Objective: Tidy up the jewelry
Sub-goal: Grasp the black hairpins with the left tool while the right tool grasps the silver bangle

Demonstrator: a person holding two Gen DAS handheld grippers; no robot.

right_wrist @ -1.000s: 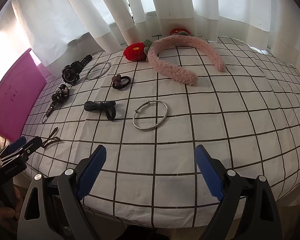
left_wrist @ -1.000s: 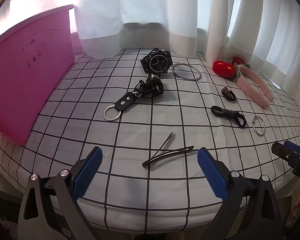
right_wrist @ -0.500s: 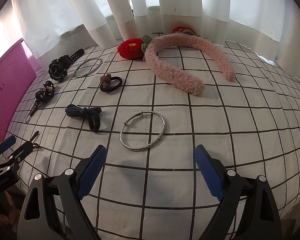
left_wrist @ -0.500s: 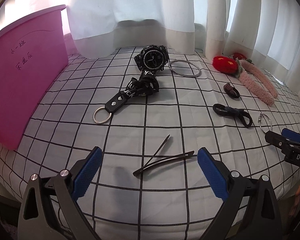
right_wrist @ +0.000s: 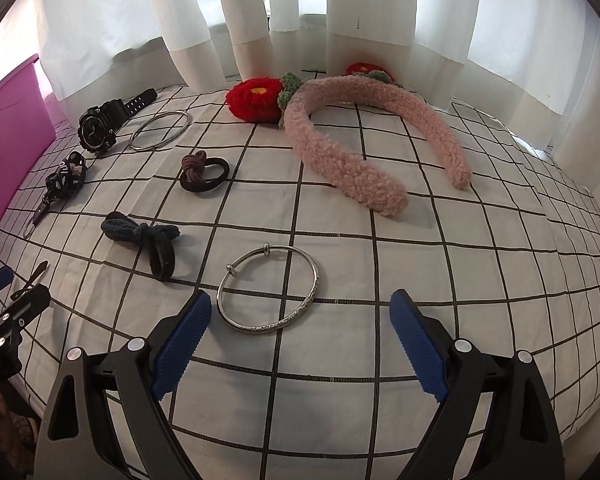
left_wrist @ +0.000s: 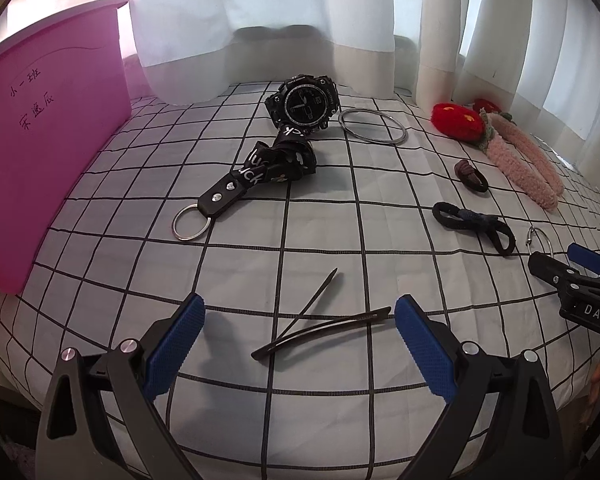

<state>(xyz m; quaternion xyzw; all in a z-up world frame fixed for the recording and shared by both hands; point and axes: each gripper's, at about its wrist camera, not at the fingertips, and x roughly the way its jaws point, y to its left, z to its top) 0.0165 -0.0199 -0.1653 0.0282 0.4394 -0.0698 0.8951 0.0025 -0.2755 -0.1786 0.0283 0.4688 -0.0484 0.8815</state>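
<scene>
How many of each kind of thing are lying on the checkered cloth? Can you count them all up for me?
Metal bangles: 2, a plain one and a clasped one
Hair ties: 2, a brown-knotted one and a dark blue one
Watch: 1
Keychain strap: 1
Hair clips: 2, crossed
Pink headband with red flowers: 1
Total: 9

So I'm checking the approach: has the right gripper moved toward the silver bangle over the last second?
Yes. The right gripper has come forward and down toward the silver bangle, which now lies just ahead of its open fingers, lower against the tablecloth grid.
</scene>
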